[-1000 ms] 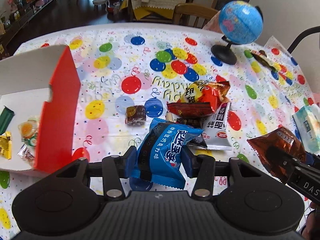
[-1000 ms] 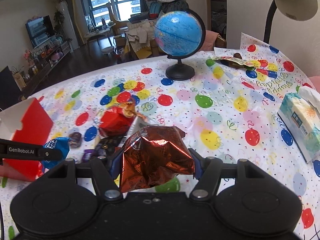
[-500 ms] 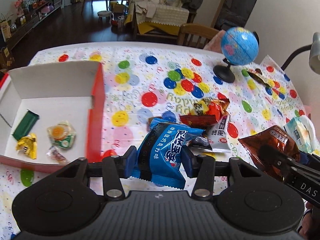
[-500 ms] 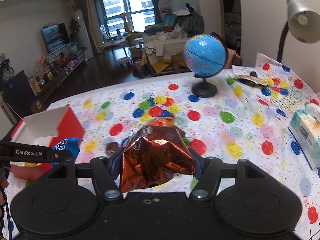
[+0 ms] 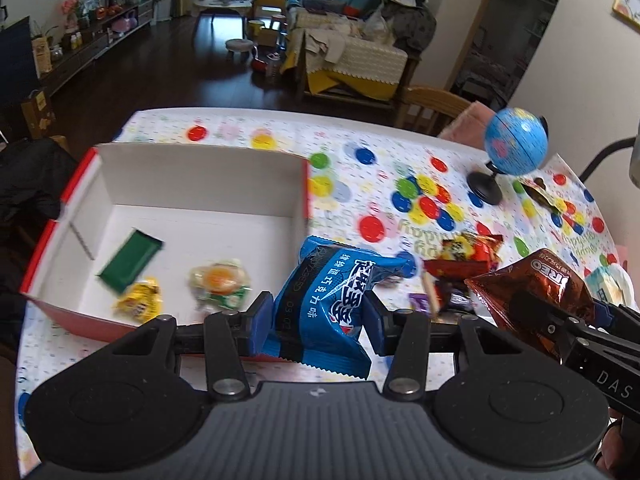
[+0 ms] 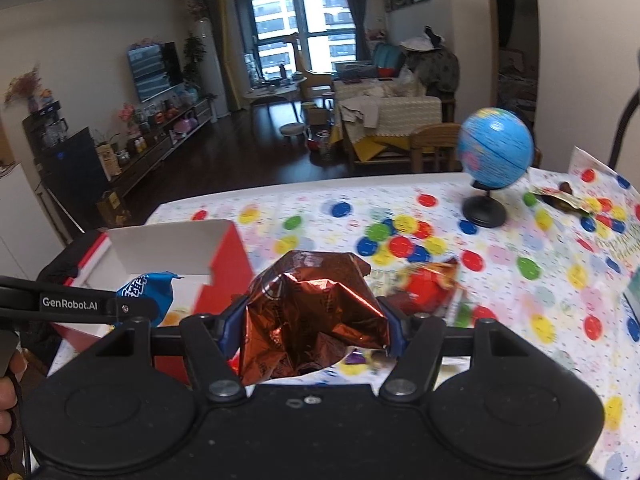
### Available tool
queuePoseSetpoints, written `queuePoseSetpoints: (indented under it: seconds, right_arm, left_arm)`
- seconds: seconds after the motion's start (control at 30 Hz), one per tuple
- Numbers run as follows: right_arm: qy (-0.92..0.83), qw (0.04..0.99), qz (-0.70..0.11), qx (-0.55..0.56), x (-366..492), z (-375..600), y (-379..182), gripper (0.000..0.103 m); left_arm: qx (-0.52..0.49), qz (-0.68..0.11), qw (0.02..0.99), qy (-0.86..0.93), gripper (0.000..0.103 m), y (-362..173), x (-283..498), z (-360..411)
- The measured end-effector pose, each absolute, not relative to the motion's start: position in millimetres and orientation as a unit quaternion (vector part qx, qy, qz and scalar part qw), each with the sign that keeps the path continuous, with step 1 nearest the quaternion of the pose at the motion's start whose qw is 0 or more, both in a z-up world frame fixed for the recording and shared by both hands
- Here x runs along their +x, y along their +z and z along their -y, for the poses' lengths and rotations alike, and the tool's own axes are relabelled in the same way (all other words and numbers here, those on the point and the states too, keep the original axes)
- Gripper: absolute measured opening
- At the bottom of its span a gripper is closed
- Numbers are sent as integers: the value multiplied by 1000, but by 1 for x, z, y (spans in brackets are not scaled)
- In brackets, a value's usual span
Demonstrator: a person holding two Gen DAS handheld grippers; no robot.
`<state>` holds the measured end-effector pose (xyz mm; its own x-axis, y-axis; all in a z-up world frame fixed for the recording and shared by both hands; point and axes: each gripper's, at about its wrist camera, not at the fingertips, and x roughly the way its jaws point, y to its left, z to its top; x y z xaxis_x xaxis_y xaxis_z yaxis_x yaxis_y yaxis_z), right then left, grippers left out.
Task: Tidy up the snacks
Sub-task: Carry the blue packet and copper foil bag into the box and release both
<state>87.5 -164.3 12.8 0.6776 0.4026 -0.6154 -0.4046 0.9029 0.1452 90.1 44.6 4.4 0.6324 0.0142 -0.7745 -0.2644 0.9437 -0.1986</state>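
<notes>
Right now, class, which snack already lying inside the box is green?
The flat dark green packet, lying nearest the box's left wall; the other two are yellow and orange-centred.

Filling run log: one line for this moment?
left claw: shut on blue packet | right claw: shut on brown packet | red box: open, holds snacks
</notes>
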Motion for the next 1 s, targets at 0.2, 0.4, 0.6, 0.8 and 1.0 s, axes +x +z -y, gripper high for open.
queuePoseSetpoints:
  seconds: [0.2,0.4,0.6,0.8,1.0]
  right_arm:
    - [239,913,-330,-9,81,122,17,65]
    - [256,909,-330,-18,76,83,17,65]
    - [269,904,-332,-32,77,46,13,65]
    - [276,899,-337,-51,84,15,4,65]
    - [286,892,-342,-82,98,-17,-10,65]
  left_arm:
    - [-151,-409,895,94,47,13,74,-83]
    - [-155,-404,895,110,47,14,61,-123]
    - [-159,-402,893,127,47,10,56,-158]
    - [-163,-408,887,141,47,0,60,-189]
    - [-157,-424,878,155,47,-18,72,-211]
